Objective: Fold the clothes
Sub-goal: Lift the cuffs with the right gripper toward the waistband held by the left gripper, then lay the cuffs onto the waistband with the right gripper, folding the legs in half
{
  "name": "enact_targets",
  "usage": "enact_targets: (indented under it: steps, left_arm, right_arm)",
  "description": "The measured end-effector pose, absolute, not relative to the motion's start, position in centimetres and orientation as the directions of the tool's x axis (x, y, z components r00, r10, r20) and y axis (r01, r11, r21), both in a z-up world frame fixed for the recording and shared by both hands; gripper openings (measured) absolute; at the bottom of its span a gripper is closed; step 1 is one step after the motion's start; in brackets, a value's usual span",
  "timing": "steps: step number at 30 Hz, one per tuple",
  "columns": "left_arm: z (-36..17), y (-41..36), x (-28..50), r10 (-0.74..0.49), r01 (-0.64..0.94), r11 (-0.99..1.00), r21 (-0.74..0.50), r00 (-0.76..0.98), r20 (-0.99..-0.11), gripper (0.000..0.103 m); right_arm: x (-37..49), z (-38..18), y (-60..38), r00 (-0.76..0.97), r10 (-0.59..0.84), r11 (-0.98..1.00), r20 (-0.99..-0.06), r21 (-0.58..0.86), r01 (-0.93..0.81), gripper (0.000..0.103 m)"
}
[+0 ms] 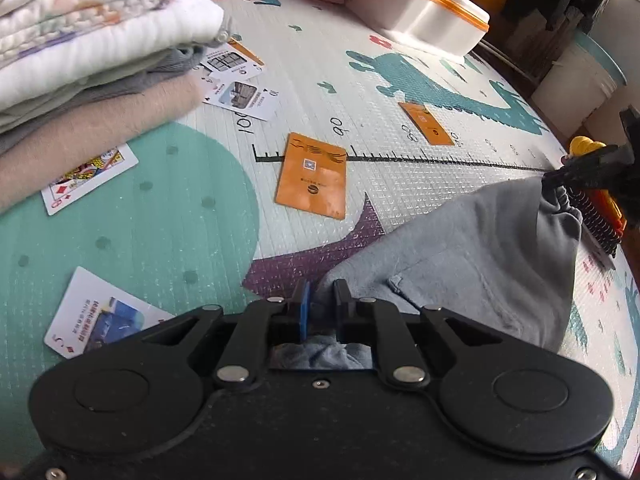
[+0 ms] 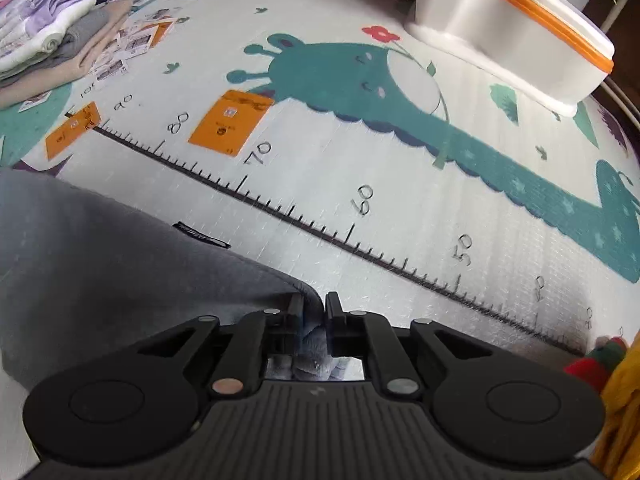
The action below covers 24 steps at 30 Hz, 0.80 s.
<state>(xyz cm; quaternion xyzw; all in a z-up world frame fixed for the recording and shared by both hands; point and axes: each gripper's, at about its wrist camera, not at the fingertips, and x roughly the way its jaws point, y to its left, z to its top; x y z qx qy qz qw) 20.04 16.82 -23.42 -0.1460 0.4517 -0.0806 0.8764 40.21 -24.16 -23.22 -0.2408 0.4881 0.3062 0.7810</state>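
A grey garment with a patch pocket hangs stretched between my two grippers above the play mat. My left gripper is shut on one corner of it, with cloth bunched between the jaws. My right gripper is shut on the other corner; the grey cloth spreads to its left, with a small black label at its edge. The right gripper also shows at the right edge of the left wrist view, pinching the gathered waistband.
A stack of folded clothes lies at the far left of the mat. Playing cards and orange cards are scattered across it. A white bin with an orange rim stands at the back right. Toys lie near the right edge.
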Motion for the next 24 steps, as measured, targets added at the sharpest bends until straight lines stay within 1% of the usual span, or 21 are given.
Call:
enact_targets:
  steps: [2,3,4,5,6,7,9,11,12,14,15,16,17,18,20,22,23,24]
  left_arm:
    - [-23.4,16.7,20.1,-0.264,0.009,0.948,-0.319,0.583,-0.768,0.011]
    - [-23.3,16.6,20.1,-0.255,0.015,0.952,-0.304,0.588,-0.768,0.011]
    - [-23.2,16.4,20.0,-0.246,0.022,0.957,-0.289,0.592,-0.768,0.013]
    - [-22.6,16.2,19.6,-0.22,0.031,0.967,-0.255,0.609,-0.762,0.014]
    - [-21.9,16.0,19.1,-0.202,0.041,0.973,-0.227,0.63,-0.75,0.014]
    - [-21.3,15.8,18.6,-0.184,0.051,0.979,-0.199,0.65,-0.737,0.016]
    - [-19.9,14.9,17.2,-0.123,0.077,0.992,-0.096,0.7,-0.704,0.017]
    - [-19.1,14.0,16.1,-0.131,0.129,0.99,-0.054,0.726,-0.675,0.017]
    - [-19.1,13.5,15.8,-0.158,0.157,0.986,-0.063,0.724,-0.671,0.017]
    - [-20.0,12.5,15.9,-0.173,0.187,0.981,-0.056,0.7,-0.693,0.017]
    - [-20.5,12.0,16.0,-0.18,0.201,0.978,-0.053,0.687,-0.704,0.017]
    - [-21.6,11.6,16.4,-0.169,0.208,0.977,-0.037,0.662,-0.73,0.017]
    - [-22.6,11.4,16.6,-0.153,0.212,0.977,-0.015,0.653,-0.741,0.021]
    - [-23.7,11.3,16.8,-0.137,0.217,0.976,0.008,0.645,-0.752,0.021]
    - [-23.8,11.1,16.6,-0.138,0.233,0.972,0.026,0.659,-0.739,0.021]
    - [-23.1,11.2,16.6,-0.148,0.239,0.971,0.019,0.659,-0.738,0.021]
    - [-22.5,11.3,16.2,-0.155,0.242,0.97,0.018,0.676,-0.721,0.021]
    - [-22.0,11.4,15.8,-0.162,0.244,0.97,0.017,0.693,-0.703,0.021]
  right_arm:
    - [39.9,-23.6,-24.2,0.363,0.225,0.705,-0.904,-0.107,-0.702,0.013]
    - [39.7,-23.6,-24.2,0.375,0.222,0.711,-0.9,-0.114,-0.694,0.017]
    - [39.4,-23.3,-24.4,0.4,0.222,0.72,-0.889,-0.127,-0.682,0.025]
    - [39.1,-22.9,-24.6,0.434,0.223,0.729,-0.873,-0.146,-0.668,0.029]
    - [38.7,-22.4,-24.9,0.471,0.219,0.737,-0.855,-0.171,-0.653,0.038]
    - [38.3,-21.9,-25.2,0.503,0.216,0.742,-0.837,-0.194,-0.642,0.039]
    - [37.0,-20.8,-25.7,0.559,0.244,0.724,-0.792,-0.235,-0.649,0.038]
    - [35.6,-20.3,-26.0,0.569,0.296,0.691,-0.767,-0.24,-0.682,0.033]
    - [34.9,-20.4,-26.1,0.553,0.328,0.671,-0.766,-0.223,-0.707,0.03]
    - [33.7,-21.4,-26.0,0.519,0.353,0.638,-0.778,-0.205,-0.742,0.03]
    - [33.3,-22.4,-26.0,0.502,0.335,0.626,-0.797,-0.21,-0.751,0.03]
    - [33.3,-24.1,-26.2,0.491,0.267,0.623,-0.829,-0.24,-0.744,0.03]
    - [33.5,-25.6,-26.8,0.487,0.211,0.631,-0.847,-0.262,-0.73,0.033]
    - [33.6,-26.3,-27.8,0.485,0.203,0.657,-0.851,-0.249,-0.712,0.041]
    - [34.3,-26.1,-29.2,0.458,0.234,0.717,-0.858,-0.166,-0.677,0.04]
    - [34.2,-25.4,-29.1,0.464,0.247,0.699,-0.851,-0.175,-0.693,0.038]
    - [33.7,-25.0,-28.8,0.485,0.259,0.687,-0.836,-0.193,-0.7,0.037]
    - [33.3,-24.6,-28.4,0.504,0.271,0.675,-0.82,-0.211,-0.707,0.032]
